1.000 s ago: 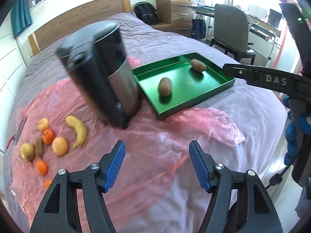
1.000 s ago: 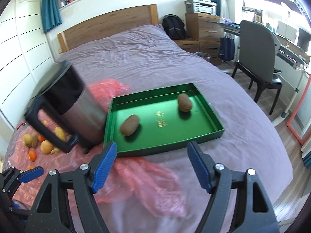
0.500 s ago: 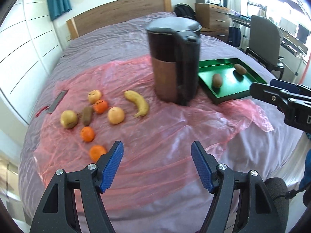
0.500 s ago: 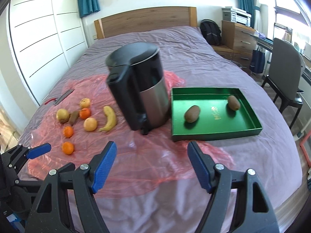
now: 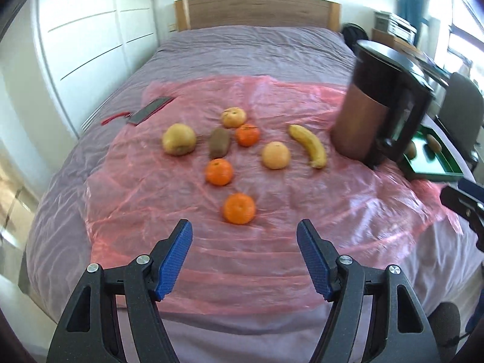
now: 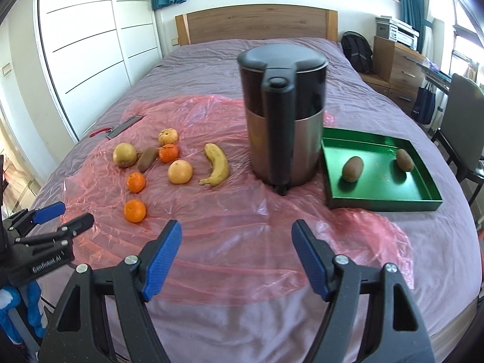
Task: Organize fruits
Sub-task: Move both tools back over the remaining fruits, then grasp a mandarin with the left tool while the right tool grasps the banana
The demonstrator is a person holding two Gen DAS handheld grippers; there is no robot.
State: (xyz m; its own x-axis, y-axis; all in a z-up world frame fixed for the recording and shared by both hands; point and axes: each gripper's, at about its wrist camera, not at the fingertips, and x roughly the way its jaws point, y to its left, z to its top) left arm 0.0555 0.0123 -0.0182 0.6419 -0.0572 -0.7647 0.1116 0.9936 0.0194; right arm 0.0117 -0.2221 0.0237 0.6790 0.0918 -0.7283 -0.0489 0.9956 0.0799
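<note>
My left tool [image 5: 243, 258] has swung from the tray toward the fruit, fingers spread and empty over the nearest orange [image 5: 239, 208]. My right tool [image 6: 236, 255] is spread too. Only its view shows the green tray [image 6: 423, 204] whole, two kiwis inside; a third kiwi [image 5: 219, 142] lies among the loose fruit on the pink sheet [image 5: 348, 199], left of the kettle [image 6: 282, 115].

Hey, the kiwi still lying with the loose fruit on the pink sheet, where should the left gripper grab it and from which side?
Grip the kiwi across its narrow middle, coming down from above with the open left gripper. It lies flat with its long axis pointing away from that gripper, so the fingers should close on its left and right flanks. Go carefully: a tangerine sits close on its right.
</note>
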